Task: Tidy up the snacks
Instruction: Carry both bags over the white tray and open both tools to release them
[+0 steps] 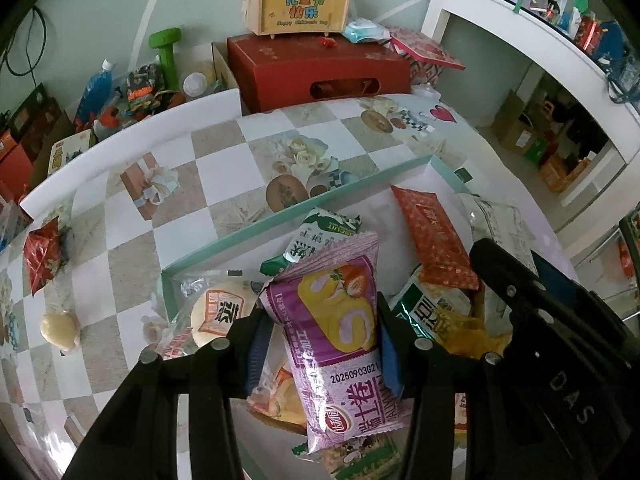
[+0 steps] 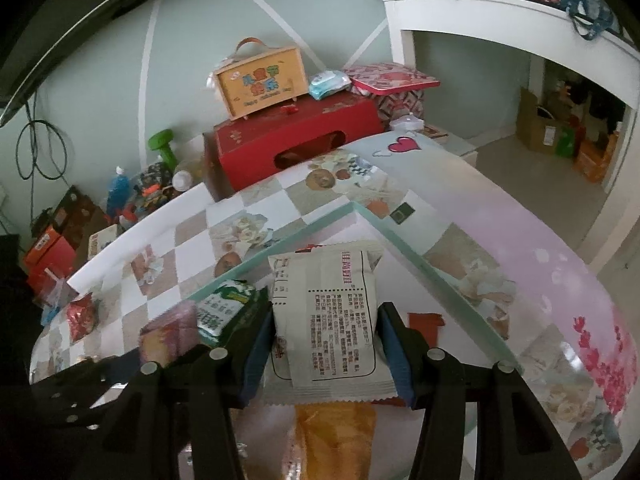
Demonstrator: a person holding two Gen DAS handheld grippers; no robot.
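The left gripper (image 1: 320, 344) was clamped on a glossy purple cake-roll packet (image 1: 340, 344), a crinkle-edged oblong whose long axis ran from 6 toward 12 o'clock, hanging above the mint-rimmed shallow box (image 1: 304, 206) of snacks. The right gripper (image 2: 326, 344) pinched a matte cream packet (image 2: 326, 312), printed back up, long axis likewise 6 to 12, over the same box's corner. At 10 o'clock lay a green wrapper (image 2: 228, 312) on the checked tablecloth's (image 1: 224, 160) side.

A yellow handled case (image 1: 301, 4) stood on a red box (image 1: 320, 68); a green dumbbell (image 1: 168, 56) stood left of them.
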